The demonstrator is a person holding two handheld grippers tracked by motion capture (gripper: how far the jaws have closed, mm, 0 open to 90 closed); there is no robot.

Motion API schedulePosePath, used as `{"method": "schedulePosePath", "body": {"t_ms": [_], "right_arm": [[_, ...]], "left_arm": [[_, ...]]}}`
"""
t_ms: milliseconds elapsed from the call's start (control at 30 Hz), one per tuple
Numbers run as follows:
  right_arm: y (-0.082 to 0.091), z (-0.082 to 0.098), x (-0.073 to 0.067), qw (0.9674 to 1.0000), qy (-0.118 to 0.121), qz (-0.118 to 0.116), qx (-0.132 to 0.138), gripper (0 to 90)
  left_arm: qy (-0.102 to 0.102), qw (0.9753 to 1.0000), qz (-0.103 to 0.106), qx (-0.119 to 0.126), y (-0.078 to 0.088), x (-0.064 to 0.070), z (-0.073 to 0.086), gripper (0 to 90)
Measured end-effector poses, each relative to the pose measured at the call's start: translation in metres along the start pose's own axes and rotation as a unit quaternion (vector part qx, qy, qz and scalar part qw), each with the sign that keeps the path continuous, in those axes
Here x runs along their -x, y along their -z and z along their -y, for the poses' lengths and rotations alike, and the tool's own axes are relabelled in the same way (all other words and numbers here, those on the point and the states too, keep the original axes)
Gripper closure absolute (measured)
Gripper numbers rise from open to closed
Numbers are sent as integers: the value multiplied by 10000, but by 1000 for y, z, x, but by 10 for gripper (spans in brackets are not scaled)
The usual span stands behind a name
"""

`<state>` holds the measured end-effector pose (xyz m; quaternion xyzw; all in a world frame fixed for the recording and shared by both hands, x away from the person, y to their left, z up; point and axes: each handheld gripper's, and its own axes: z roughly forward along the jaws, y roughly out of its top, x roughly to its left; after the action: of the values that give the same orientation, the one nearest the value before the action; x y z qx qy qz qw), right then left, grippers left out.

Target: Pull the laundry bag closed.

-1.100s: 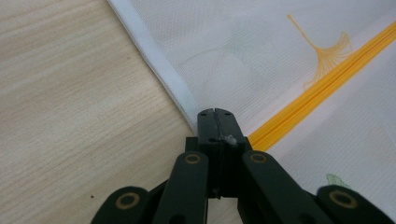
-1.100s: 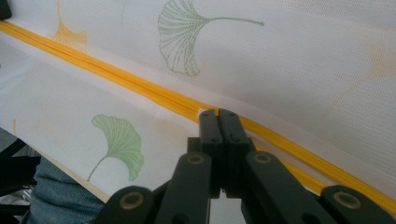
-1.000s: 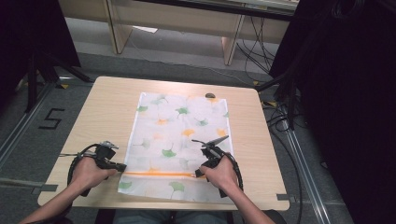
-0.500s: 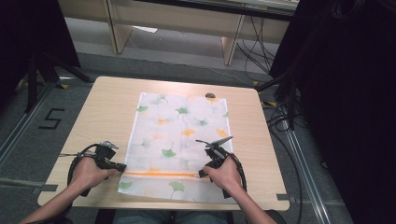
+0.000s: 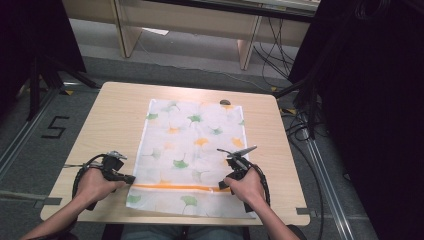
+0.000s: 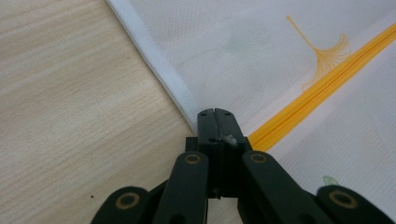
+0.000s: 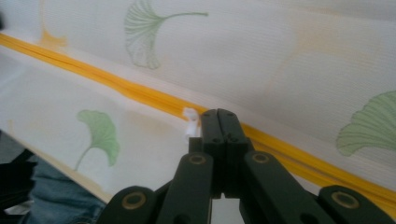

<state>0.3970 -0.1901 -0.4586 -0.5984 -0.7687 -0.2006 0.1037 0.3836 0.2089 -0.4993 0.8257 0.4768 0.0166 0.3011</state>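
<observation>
A white cloth (image 5: 192, 150) printed with green and orange ginkgo leaves lies flat on the wooden table (image 5: 115, 115), with an orange stripe (image 5: 175, 187) across it near the front. My left gripper (image 5: 129, 178) is shut at the cloth's left hem (image 6: 154, 56), right where the stripe (image 6: 327, 79) meets it. My right gripper (image 5: 222, 186) is shut over the stripe (image 7: 140, 95) near the cloth's right side, and a small white pucker (image 7: 189, 120) shows beside its jaws. In the gripper views both gripper tips (image 6: 215, 114) (image 7: 219, 114) show no gap between the jaws.
Bare table runs left of the cloth (image 6: 70, 93) and along its right edge (image 5: 265, 145). A small dark object (image 5: 225, 102) sits at the cloth's far edge. The table's front edge (image 5: 175, 220) is just behind my hands. Cables (image 5: 300, 125) lie on the floor to the right.
The right hand has shifted slightly to the right and turned a little at the stripe. The left hand and the cloth have stayed put.
</observation>
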Motion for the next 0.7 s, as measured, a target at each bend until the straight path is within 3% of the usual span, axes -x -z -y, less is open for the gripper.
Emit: {"method": "schedulePosePath", "body": {"t_ms": [67, 133, 333, 433, 500, 533, 567, 600, 700], "right_arm": [[1, -1, -4, 10000, 49, 0, -63, 900], [1, -3, -7, 9998, 90, 145, 55, 900], [3, -6, 1, 9998, -54, 160, 84, 900], [3, -7, 1, 9997, -239, -10, 36, 881], [-3, -6, 4, 9998, 92, -178, 74, 830], [-7, -4, 1, 9997, 25, -233, 30, 817], [-8, -3, 1, 9990, -5, -409, -186, 807], [-14, -1, 0, 9990, 53, -444, -55, 797], [-22, 1, -4, 9990, -50, -414, -188, 750]], "left_arm": [[-30, 10000, -34, -13, 0, 1, 0, 900], [-43, 10000, -38, -1, 1, 1, 0, 900], [-29, 10000, -16, -5, 0, 0, 0, 900], [-66, 10000, -38, -19, 0, 1, 0, 900], [-75, 10000, -47, -18, 1, 1, 0, 900], [-75, 10000, -34, -32, 1, 1, 0, 900], [-70, 10000, -49, -17, 1, 1, 0, 900], [-68, 10000, -35, -28, 1, 0, 0, 900], [-67, 10000, -36, -21, 1, 0, 0, 900]]}}
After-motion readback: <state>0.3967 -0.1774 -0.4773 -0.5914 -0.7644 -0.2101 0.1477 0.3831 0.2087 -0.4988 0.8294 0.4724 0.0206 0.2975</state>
